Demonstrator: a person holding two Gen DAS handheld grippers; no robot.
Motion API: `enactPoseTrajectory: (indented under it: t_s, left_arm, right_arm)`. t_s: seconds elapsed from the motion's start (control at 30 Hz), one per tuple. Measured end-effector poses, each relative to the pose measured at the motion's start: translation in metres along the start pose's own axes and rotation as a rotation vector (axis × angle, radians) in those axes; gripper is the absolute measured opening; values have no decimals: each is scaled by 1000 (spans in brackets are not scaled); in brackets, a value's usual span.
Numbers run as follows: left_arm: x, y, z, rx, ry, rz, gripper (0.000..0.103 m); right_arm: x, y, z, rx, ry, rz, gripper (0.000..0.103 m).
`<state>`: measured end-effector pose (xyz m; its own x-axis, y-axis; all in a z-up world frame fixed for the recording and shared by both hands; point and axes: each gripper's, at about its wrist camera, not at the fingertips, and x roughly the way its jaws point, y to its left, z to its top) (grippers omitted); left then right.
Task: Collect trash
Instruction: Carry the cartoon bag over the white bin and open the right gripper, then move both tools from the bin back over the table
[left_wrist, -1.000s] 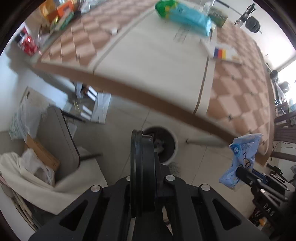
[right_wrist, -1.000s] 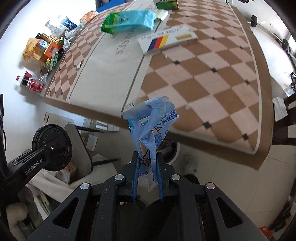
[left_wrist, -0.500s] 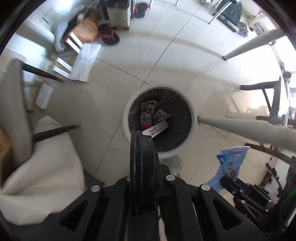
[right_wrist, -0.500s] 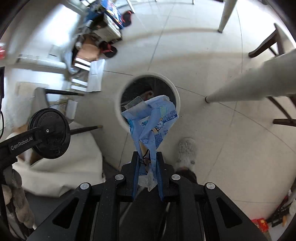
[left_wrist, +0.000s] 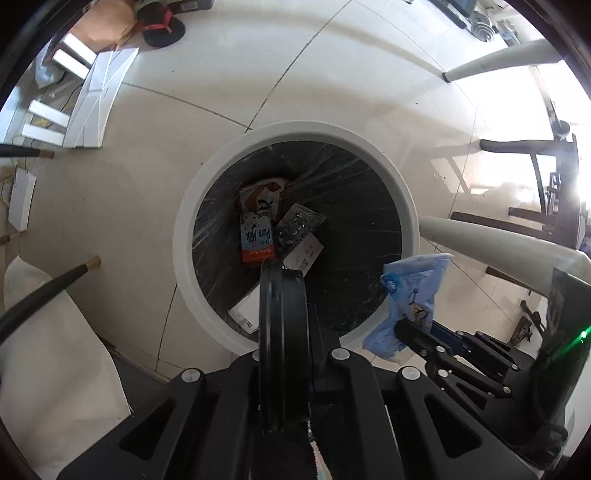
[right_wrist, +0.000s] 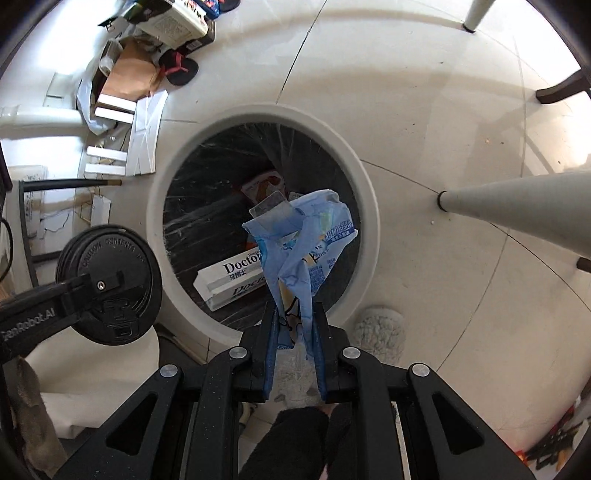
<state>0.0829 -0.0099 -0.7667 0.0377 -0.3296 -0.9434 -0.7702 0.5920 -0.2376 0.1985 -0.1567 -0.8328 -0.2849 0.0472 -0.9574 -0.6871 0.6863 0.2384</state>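
Note:
A round white trash bin (left_wrist: 184, 236) with a black liner stands on the tiled floor right below both grippers. Inside lie a milk carton (left_wrist: 257, 236), a blister pack (left_wrist: 299, 225) and a white Doctor box (right_wrist: 232, 280). My left gripper (left_wrist: 284, 280) is shut on a black cup lid (left_wrist: 282, 332), held edge-on over the bin's near rim. The right wrist view shows that lid (right_wrist: 107, 247) just left of the bin (right_wrist: 369, 229). My right gripper (right_wrist: 294, 310) is shut on a crumpled blue plastic wrapper (right_wrist: 306, 240), which hangs over the bin's mouth.
Pale table legs (left_wrist: 491, 240) (right_wrist: 517, 199) slant in on the right. A dark chair leg (left_wrist: 44, 291) and white fabric (left_wrist: 48, 369) sit left of the bin. Cardboard, white boards and a sandal (right_wrist: 177, 70) lie at the far left. A slippered foot (right_wrist: 378, 332) stands beside the bin.
Both grippers have dropped from table height to just above the bin, which now fills the views. The lid and the blue wrapper stay gripped.

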Motion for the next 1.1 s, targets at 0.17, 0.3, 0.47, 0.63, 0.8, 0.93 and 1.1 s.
enactPoseTrajectory:
  t_s: [0.17,0.3,0.47,0.63,0.8,0.93,1.1]
  left_arm:
    - [-11,-2,-3,1,-18,22,6]
    - [-17,6,-4,-43,-36,49,24]
    - [-25,14,-9,-68,-69,88,97]
    - [-30,23,-16,-82,-78,113,97]
    - [-39,29,-28,-94,-98,142,97]
    - [-53,31,-42,-95,-113,181,97]
    - [-82,30,-65,-88,-142,233,97]
  right_arm:
    - [8,4,4,3,11,24,37]
    - [6,10,6,-10,12,24,56]
    - [-2,11,4,-16,1,17,72]
    - [-4,10,-1,-20,0,9,78]
    - [-12,12,-6,-17,-14,-18,102]
    - [-24,16,-12,-20,-38,-55,102]
    - [-53,24,-21,-22,-74,-86,102]
